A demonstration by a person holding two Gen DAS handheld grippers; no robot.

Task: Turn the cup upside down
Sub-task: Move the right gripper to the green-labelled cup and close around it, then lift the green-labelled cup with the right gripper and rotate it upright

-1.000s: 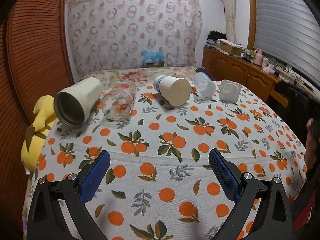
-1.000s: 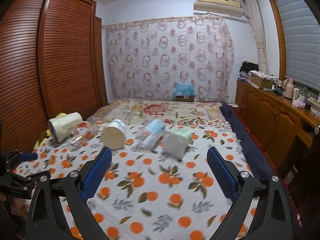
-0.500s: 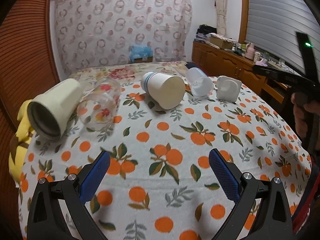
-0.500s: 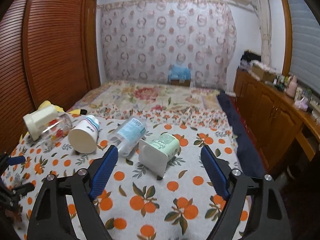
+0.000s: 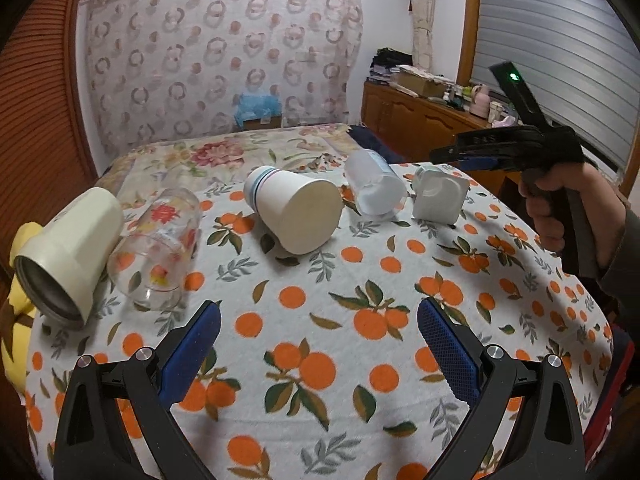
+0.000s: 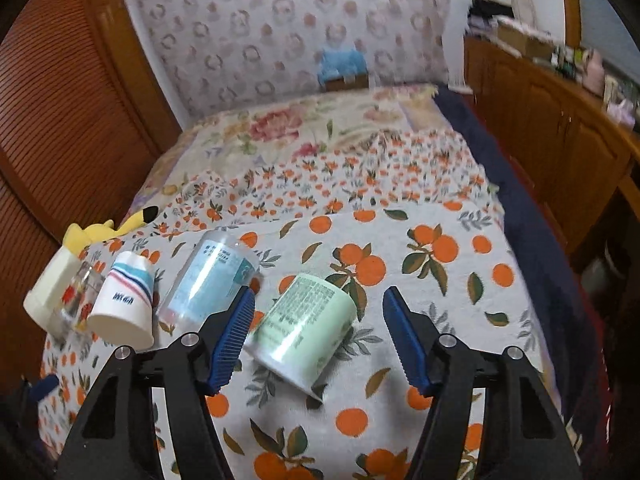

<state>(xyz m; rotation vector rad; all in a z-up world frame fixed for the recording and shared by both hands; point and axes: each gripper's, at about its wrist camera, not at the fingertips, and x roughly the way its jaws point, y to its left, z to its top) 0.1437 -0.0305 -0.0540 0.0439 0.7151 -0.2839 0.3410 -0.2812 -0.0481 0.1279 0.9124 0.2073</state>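
Observation:
Several cups lie on their sides in a row on the orange-print cloth (image 5: 304, 320). From left: a cream mug (image 5: 68, 252), a flowered glass (image 5: 160, 248), a striped paper cup (image 5: 296, 208), a frosted clear cup (image 5: 374, 188), a pale green cup (image 6: 304, 328). My right gripper (image 6: 320, 328) is open, its blue pads on either side of the green cup, not touching it. The green cup also shows in the left wrist view (image 5: 438, 196), with the right gripper (image 5: 472, 156) above it. My left gripper (image 5: 320, 348) is open and empty over the cloth's near part.
A yellow plush toy (image 6: 104, 230) lies at the cloth's left edge. A wooden slatted wardrobe (image 6: 60, 120) stands on the left. A wooden sideboard (image 6: 560, 140) runs along the right. A flowered bedspread (image 6: 300, 128) lies behind the cups.
My right gripper has moved forward and down until its pads flank the green cup. My left gripper has moved a little closer to the cups.

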